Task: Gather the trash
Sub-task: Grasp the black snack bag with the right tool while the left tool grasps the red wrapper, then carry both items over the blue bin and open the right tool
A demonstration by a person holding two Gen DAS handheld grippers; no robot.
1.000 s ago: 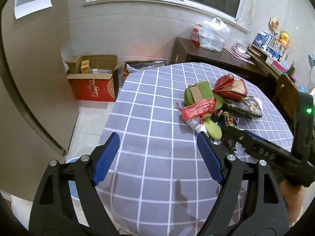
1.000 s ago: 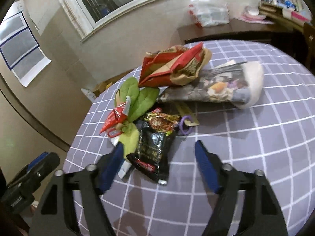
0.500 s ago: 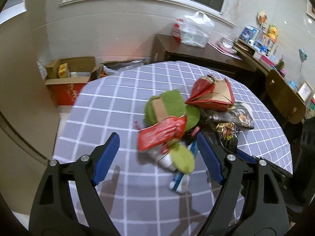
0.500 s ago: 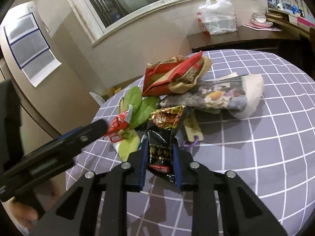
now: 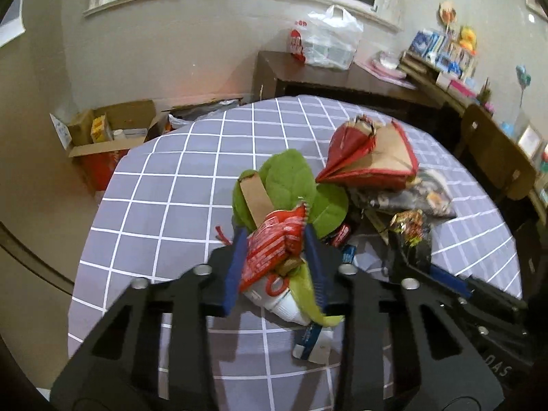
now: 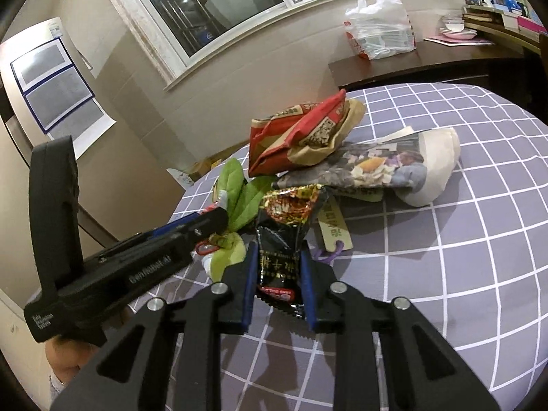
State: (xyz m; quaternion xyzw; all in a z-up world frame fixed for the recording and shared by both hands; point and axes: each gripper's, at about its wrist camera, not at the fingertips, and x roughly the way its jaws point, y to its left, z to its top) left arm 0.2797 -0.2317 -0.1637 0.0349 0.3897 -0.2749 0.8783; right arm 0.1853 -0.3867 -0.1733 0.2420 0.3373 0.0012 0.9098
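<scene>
Trash lay heaped mid-table on the checked tablecloth [image 5: 164, 205]. The left gripper [image 5: 275, 250] had just been closing and clenched a red wrapper [image 5: 270, 246] at the heap's near left; the right gripper [image 6: 277, 267] gripped a black snack packet [image 6: 281, 257] beside it.

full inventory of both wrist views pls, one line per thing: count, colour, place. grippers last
table: 1, grey cloth with white grid, centre
red wrapper: 1, red, between left gripper's pads
black snack bag: 1, black and gold, between right gripper's pads
green leaves: several, green, pile's left
red paper bag: 1, red and brown, pile's far side
newspaper bundle: 1, printed, right of pile
plastic bag: 1, white, dark sideboard
cardboard boxes: two or more, brown and red, floor
left gripper: 1, black, blue pads, just closed on red wrapper
right gripper: 1, same, gripping black snack bag
</scene>
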